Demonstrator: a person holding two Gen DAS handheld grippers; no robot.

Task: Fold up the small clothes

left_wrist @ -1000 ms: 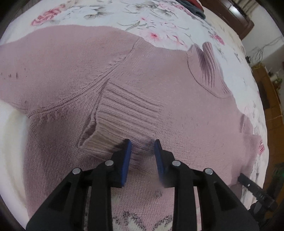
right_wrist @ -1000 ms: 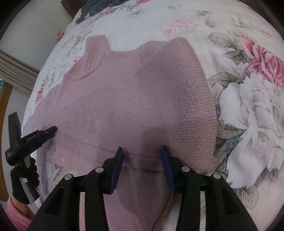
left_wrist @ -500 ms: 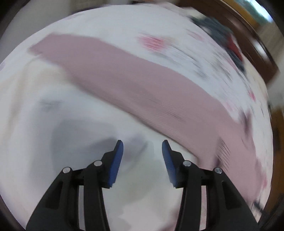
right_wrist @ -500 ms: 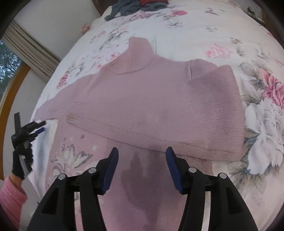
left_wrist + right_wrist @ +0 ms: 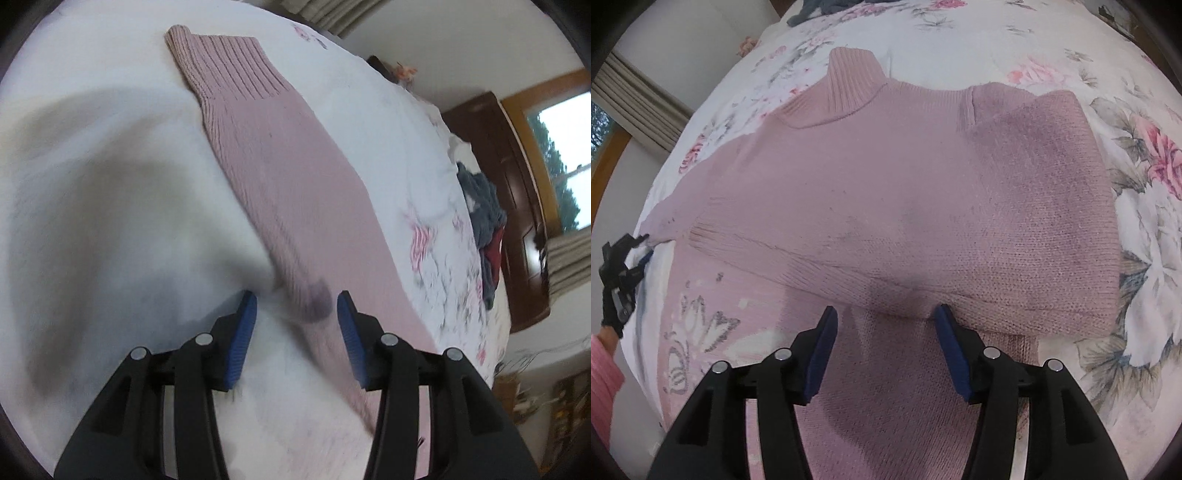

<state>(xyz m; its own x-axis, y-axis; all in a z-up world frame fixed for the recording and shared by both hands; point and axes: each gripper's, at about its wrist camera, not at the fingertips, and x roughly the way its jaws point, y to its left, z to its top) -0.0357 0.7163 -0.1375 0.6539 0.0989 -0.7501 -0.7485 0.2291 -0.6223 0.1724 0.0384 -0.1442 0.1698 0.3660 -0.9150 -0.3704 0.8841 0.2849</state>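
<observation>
A pink knit turtleneck sweater [image 5: 886, 177] lies flat on the bed, one sleeve [image 5: 1034, 229] folded across its body. My right gripper [image 5: 884, 321] hovers open over the lower edge of that folded sleeve, holding nothing. In the left wrist view the other sleeve [image 5: 295, 177] stretches out straight to its ribbed cuff [image 5: 225, 62]. My left gripper [image 5: 295, 310] is open just above that sleeve's near part, its edge between the fingers. The right wrist view shows the left gripper [image 5: 639, 247] at the far left, held by a gloved hand [image 5: 613, 314].
A floral bedsheet [image 5: 1145, 229] covers the bed; its white part [image 5: 110, 221] lies left of the sleeve. Dark grey and red clothes [image 5: 484, 229] are piled by the wooden headboard [image 5: 517, 177]. A window and curtains [image 5: 569, 266] are beyond.
My left gripper has left the folded cuff on the sweater's body, swung out to the outstretched sleeve and opened wider. My right gripper has backed off and opened wider.
</observation>
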